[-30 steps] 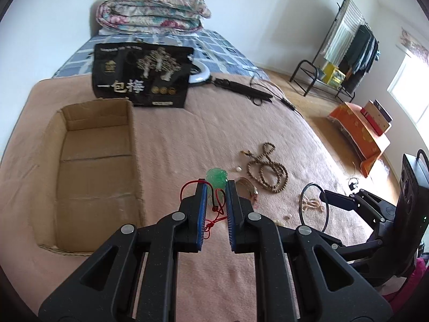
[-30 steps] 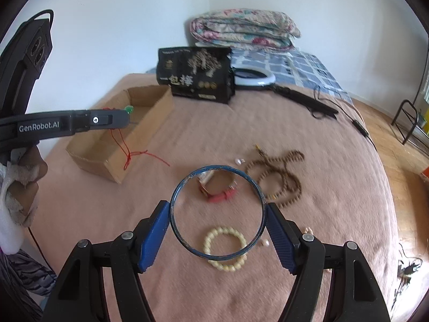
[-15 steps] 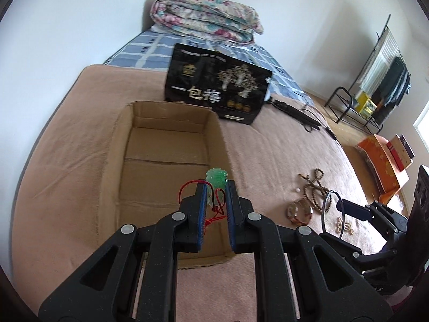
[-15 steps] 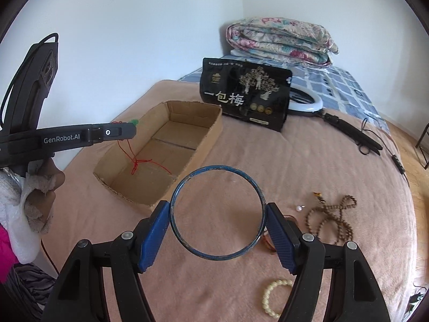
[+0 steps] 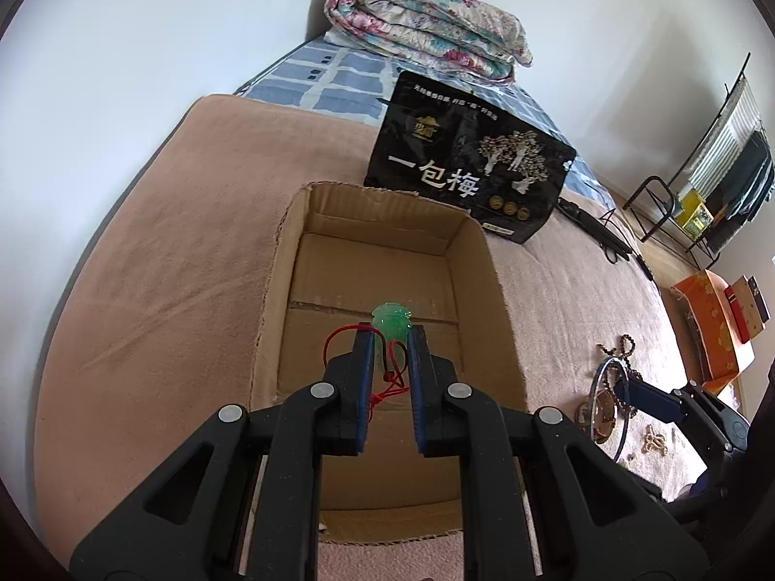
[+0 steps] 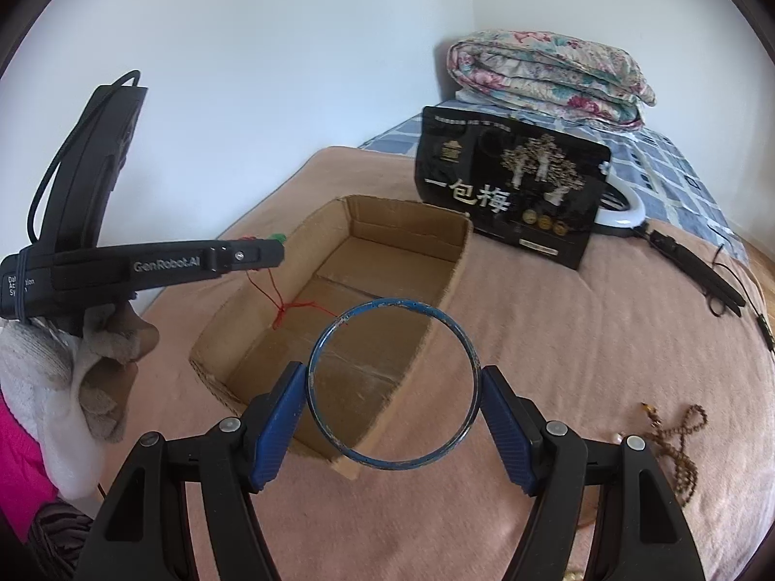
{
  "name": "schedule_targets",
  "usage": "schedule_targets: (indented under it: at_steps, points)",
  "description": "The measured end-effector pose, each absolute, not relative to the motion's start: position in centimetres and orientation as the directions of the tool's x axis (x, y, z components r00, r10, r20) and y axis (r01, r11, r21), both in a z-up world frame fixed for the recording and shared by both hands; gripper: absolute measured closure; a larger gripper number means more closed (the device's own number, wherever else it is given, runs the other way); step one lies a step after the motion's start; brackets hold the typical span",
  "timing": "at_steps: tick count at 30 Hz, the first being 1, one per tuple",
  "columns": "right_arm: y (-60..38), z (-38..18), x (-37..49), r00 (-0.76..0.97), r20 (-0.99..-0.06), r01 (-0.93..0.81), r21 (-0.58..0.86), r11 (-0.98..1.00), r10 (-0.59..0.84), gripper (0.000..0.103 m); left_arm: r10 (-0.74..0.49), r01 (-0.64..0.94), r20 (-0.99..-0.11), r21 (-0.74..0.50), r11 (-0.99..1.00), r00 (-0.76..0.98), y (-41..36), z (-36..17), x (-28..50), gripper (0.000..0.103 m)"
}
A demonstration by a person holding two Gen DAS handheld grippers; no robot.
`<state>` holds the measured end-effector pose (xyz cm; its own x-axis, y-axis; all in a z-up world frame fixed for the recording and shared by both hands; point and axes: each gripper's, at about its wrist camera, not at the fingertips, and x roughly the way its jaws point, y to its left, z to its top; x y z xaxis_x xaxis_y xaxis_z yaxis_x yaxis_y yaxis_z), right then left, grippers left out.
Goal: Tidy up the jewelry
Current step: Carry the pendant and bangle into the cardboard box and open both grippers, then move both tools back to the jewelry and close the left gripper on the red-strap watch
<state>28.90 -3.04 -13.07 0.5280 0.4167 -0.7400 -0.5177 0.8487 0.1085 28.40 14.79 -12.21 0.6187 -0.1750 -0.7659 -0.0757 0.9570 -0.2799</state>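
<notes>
— Where is the jewelry?
— Above the cardboard box (image 5: 489, 261): the left gripper (image 5: 390, 339) is clamped on a green pendant (image 5: 391, 320), red cord (image 6: 286, 307) dangling inside.
— And the right gripper (image 6: 392, 382)?
— Gripping a blue bangle (image 6: 393, 384) over the box's near corner.

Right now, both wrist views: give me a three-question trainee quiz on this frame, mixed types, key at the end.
1. True or false: the left gripper is shut on the green pendant.
2. The right gripper holds: A) bead necklace B) blue bangle C) watch.
3. Fill in: the pendant's red cord hangs over the open ____.

Key: 1 true; 2 B; 3 cardboard box.
</notes>
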Motion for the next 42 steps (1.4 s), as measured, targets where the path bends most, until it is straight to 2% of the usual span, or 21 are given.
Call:
schedule_targets:
  at_steps: [10,11,12,15,42]
  points:
    - [0.6,-15.5,30.0,0.477,-0.748,-0.566,0.139,0.812,0.461,0.027,-0.167,-0.080,-0.769,-0.272,0.959,0.617,15.2,-12.3,28.6,0.091]
    - [0.8,-15.6,30.0,0.479,-0.749,-0.567,0.136,0.813,0.459,0.019,-0.163,-0.079,-0.771,-0.267,0.960,0.615,15.2,-12.3,28.6,0.087]
    - [1.0,-15.6,30.1,0.483,-0.752,-0.563,0.125,0.817,0.448,0.016,-0.159,-0.078,-0.771,-0.260,0.963,0.616,15.2,-12.3,28.5,0.080]
    - [1.0,-15.5,29.9,0.495,-0.747,-0.566,0.111,0.817,0.444,0.016,-0.143,-0.080,-0.768,-0.245,0.966,0.624,15.1,-12.0,28.3,0.064]
    - [-4.5,-12.5,27.5,0.565,-0.721,-0.518,0.069,0.853,0.401,0.016,-0.160,-0.011,-0.724,-0.226,0.974,0.671,11.8,-8.4,25.9,0.064]
